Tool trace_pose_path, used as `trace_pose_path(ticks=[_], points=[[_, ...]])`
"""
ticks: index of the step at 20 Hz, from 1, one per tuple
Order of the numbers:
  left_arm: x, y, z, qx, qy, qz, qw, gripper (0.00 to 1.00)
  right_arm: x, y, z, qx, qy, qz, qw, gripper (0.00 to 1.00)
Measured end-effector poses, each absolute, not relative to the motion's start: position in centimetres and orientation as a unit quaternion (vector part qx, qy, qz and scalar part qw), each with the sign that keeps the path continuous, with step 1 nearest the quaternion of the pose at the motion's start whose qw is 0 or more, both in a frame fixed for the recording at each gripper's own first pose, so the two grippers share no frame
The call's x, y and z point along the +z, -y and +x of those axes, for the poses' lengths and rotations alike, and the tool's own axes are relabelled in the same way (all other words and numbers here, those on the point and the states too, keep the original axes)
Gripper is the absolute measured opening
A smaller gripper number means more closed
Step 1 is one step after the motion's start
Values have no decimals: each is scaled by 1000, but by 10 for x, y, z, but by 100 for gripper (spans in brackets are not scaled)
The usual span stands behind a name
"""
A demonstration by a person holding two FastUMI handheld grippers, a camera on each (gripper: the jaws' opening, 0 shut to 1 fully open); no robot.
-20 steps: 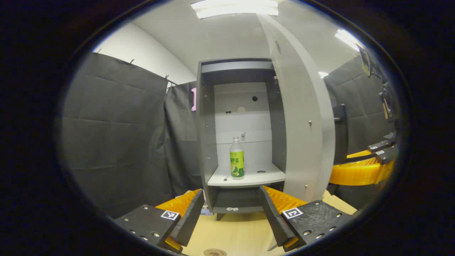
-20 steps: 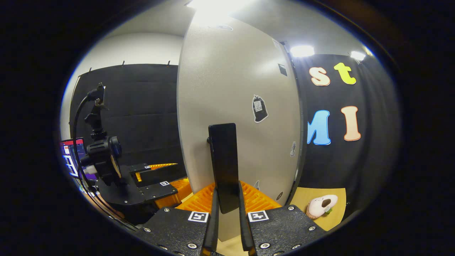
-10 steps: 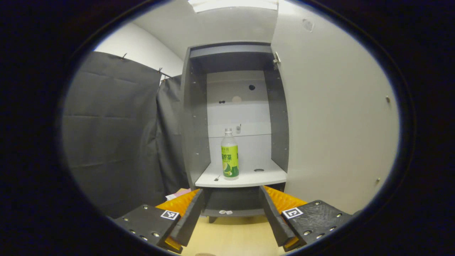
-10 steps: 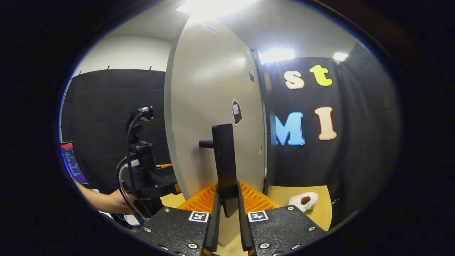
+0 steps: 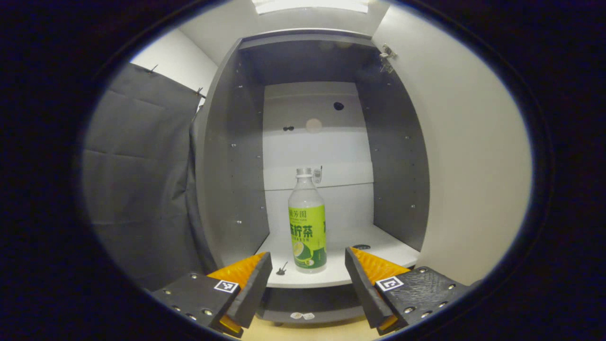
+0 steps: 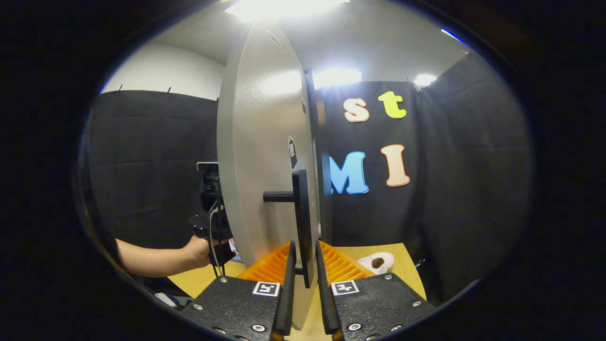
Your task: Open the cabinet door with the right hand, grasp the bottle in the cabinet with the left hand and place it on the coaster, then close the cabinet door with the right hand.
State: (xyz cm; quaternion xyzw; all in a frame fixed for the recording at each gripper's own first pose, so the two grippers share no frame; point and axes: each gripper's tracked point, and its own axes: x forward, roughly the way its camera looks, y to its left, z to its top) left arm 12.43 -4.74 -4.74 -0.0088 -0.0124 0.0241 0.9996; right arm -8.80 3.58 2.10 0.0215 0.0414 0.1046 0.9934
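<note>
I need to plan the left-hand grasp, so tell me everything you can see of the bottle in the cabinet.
The bottle is clear plastic with a pale cap and a green label wrapped round its lower half. It stands upright on the cabinet's light shelf, near the front edge, apart from the walls. Nothing grips it: the left gripper is open in front of it, one finger to either side.

My left gripper (image 5: 308,270) carries flat black plates studded with silver screws, each bearing a square black-and-white marker, over ribbed orange blocks. My right gripper (image 6: 303,265) is built the same way. The bare forearm (image 6: 156,258) wears no sleeve; a black cable (image 6: 211,237) loops past its hand (image 6: 198,247).
</note>
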Motion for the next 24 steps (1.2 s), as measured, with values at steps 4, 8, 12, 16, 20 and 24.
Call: trace_pose_path(ticks=[4,8,12,16,20,24], points=[[-54,45,170,10,16,-12,1000,89,23,1,-116,29,-33,-27,999,69],[-63,53,200,-13,12,-6,1000,89,39,43,-129,-84,7,-41,996,91],[-65,49,224,-8,20,8,1000,96,25,46,-127,-136,-17,-22,990,91],[-67,36,237,4,22,-4,1000,96,17,33,-121,-139,-39,-76,987,92],[-63,34,231,17,24,-12,999,67,24,26,-106,-126,-26,-95,987,93],[-52,24,215,30,29,-25,999,67,21,46,-106,-109,-16,-87,990,93]])
